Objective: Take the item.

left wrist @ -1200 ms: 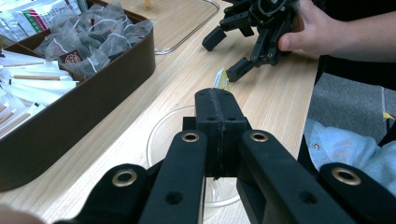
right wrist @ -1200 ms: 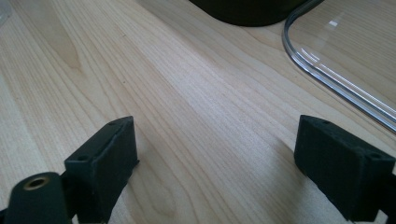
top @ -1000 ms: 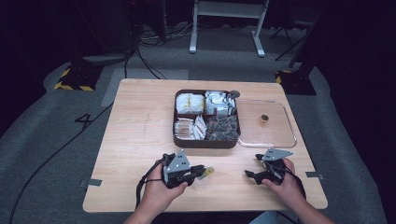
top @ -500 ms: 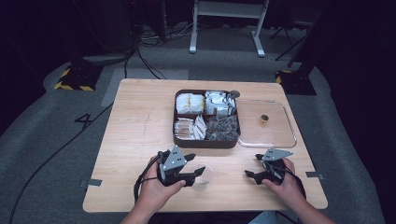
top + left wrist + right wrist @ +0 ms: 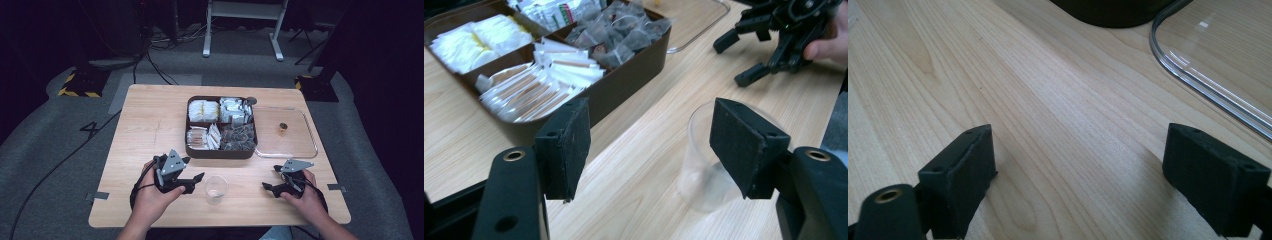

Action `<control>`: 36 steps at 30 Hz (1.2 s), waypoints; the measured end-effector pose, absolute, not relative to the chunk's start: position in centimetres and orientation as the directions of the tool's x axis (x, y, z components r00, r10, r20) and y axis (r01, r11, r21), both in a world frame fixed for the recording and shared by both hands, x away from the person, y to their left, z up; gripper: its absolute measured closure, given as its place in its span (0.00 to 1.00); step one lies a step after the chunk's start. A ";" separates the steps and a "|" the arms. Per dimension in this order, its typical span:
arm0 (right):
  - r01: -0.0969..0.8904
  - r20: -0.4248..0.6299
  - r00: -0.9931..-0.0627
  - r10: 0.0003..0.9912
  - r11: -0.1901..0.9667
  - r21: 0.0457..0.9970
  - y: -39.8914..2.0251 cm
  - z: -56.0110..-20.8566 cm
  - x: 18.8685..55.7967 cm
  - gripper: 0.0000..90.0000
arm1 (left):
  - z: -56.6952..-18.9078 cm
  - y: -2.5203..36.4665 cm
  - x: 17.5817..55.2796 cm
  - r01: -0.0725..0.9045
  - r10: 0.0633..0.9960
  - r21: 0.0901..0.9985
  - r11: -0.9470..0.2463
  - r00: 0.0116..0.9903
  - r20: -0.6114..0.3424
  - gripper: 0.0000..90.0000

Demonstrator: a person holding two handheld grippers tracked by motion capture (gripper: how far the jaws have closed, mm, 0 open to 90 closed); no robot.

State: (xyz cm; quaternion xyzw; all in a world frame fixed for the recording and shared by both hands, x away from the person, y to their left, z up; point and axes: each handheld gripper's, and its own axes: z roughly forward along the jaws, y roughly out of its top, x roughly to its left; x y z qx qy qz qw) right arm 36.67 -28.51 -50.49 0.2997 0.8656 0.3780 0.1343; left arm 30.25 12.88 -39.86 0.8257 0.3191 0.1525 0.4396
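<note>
near the table's point(image 5: 150, 120) front edge, the left claw point(image 5: 649, 145) sits spread apart beside an upright clear cup point(image 5: 216, 188), nothing gripped; the right claw point(image 5: 1083, 175) rests wide apart.

clear cup point(image 5: 216, 188) between grippers (upright), tray point(image 5: 220, 150) beyond

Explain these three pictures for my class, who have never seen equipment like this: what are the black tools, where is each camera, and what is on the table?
A person sits at a wooden table, holding a hand-operated two-jaw gripper in each hand: the left gripper and the right gripper. One camera looks down from above; the other two ride on the grippers and look along their black jaws. On the table are a dark divided box of packets and tea bags, its clear lid beside it, and a clear plastic cup. Both grippers are open and hold nothing; the cup stands just ahead of the left one.
</note>
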 end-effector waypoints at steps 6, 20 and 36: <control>0.418 -0.006 -0.784 0.620 0.534 0.735 -28.5 -50.5 36.7 0.15 | -40.3 14.1 30.1 0.404 0.657 0.812 -0.421 0.753 -0.033 0.35; 0.417 -0.004 -0.785 0.619 0.534 0.735 -28.5 -50.5 36.7 0.15 | -43.4 19.1 31.5 0.490 0.738 0.758 -0.430 0.674 -0.018 0.33; 0.417 -0.005 -0.785 0.619 0.534 0.735 -28.5 -50.5 36.7 0.15 | -47.1 22.3 33.0 0.611 0.807 0.671 -0.419 0.590 -0.034 0.29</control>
